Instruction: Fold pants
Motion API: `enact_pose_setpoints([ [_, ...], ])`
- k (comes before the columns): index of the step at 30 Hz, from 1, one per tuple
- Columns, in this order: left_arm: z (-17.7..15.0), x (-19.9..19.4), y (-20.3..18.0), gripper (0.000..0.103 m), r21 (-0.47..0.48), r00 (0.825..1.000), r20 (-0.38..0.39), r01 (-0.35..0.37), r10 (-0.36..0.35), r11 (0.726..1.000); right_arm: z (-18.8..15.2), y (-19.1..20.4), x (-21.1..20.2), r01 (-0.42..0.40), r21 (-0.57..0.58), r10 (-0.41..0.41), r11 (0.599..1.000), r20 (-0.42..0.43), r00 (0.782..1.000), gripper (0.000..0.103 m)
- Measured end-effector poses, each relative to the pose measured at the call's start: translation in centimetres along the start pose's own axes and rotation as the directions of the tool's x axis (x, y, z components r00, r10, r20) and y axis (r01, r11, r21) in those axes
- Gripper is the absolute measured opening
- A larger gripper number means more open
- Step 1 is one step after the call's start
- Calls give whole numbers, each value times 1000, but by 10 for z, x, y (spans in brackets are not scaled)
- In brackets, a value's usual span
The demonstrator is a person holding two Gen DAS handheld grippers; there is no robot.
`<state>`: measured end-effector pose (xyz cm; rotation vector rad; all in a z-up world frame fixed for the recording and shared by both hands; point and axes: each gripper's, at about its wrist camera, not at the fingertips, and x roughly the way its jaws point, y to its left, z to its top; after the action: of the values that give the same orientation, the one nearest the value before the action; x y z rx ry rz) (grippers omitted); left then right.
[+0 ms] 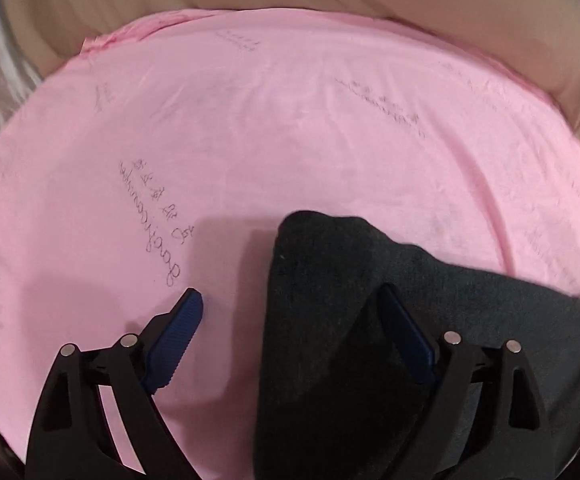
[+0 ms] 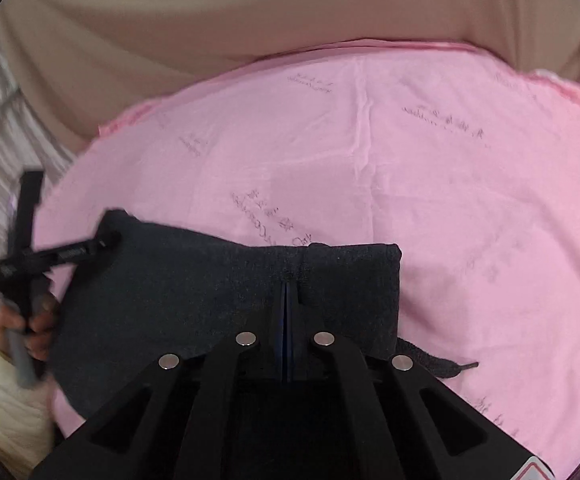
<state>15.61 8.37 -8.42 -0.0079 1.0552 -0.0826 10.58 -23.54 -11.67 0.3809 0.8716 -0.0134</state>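
We had our right tongs (image 2: 287,300) pinched on the pants (image 2: 209,280), left tongs (image 1: 290,320) gaping, empty (1 fold apparently done, more remained).

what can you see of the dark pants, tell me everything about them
The pants are dark charcoal, a soft knit-looking fabric, bunched into a thick layered bundle on the pink sheet. A dark drawstring trails from their right side onto the sheet. The right gripper is shut on their far folded edge. In the left wrist view, the left gripper stands open, one finger over the fabric and the other over the sheet.
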Motion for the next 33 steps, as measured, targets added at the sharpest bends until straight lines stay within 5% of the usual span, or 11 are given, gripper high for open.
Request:
enact_pose_setpoints([
  [2, -1, -4, 3, 88, 4, 1000, 21, -14, 14, 1000, -8, 23, -19, -21, -73, 24, 997, 47, 999, 10],
  [4, -4, -9, 1, 88, 9, 999, 31, -22, 22, 1000, -22, 36, -17, -60, -120, 61, 991, 1, 998, 9],
  [6, -10, -21, -1, 87, 14, 998, 54, -33, 33, 999, -37, 27, 4, 54, -129, -65, 990, -78, 995, 2],
  [8, -16, -44, -4, 87, 38, 995, 97, -27, 23, 999, -46, 25, -7, 12, -66, -17, 998, -68, 998, 7],
  [9, -18, -53, -5, 87, 49, 993, 114, -26, 20, 998, -50, 36, -20, -18, -85, 15, 996, -45, 999, 14],
  [12, -31, -78, -12, 87, 90, 991, 135, -23, 11, 996, -63, 63, -31, -62, -157, 57, 986, -36, 998, 14],
  [15, -47, -89, -20, 87, 124, 991, 136, -28, 11, 992, -88, 65, -14, -5, -219, -18, 976, -102, 995, 10],
  [19, -66, -91, -25, 87, 161, 988, 139, -93, 71, 982, -92, 60, -36, -6, -177, -10, 984, -86, 996, 10],
  [27, -88, -91, -24, 87, 178, 989, 118, -105, 84, 978, -103, 49, -42, -8, -117, -2, 993, -82, 997, 5],
  [30, -93, -91, -20, 87, 175, 990, 107, -107, 89, 979, -103, 43, -58, 13, -100, -17, 995, -36, 999, 10],
  [33, -100, -95, -10, 88, 160, 993, 93, -82, 68, 984, -106, 27, -73, 59, -32, -59, 998, 7, 998, 27],
])
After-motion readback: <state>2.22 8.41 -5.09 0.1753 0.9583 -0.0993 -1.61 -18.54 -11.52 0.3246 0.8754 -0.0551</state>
